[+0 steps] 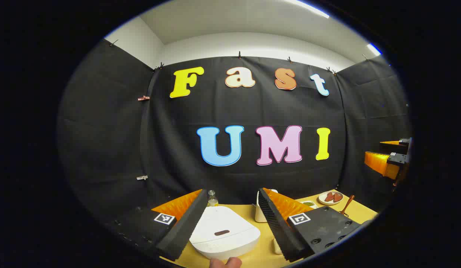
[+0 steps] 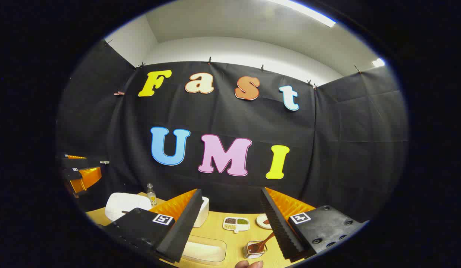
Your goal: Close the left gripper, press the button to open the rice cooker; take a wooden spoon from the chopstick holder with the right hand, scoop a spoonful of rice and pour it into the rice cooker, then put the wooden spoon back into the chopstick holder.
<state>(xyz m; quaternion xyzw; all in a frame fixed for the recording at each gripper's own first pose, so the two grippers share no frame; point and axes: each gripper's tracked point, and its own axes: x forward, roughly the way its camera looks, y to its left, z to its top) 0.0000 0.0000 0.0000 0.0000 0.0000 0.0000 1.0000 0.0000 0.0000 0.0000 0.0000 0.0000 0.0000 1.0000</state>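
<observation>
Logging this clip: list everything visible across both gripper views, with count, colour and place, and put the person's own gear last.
rice cooker: 1, white, lid shut, left part of the table, between the left gripper's fingers in the left gripper view.
glass bottle: 1, clear, behind the cooker.
white container: 1, white, mid-table, partly hidden behind a finger.
clear tray: 1, pale contents, near edge.
divided dish: 1, white, brown and green contents, centre.
small plate: 1, white, reddish pieces, far right.
wooden spoon: 1, brown, standing in a small clear holder.
table: 1, yellow-tan.
left gripper: 1, open, above the cooker.
right gripper: 1, open, above the table.
fingertip: one in each view, bottom edge.
</observation>
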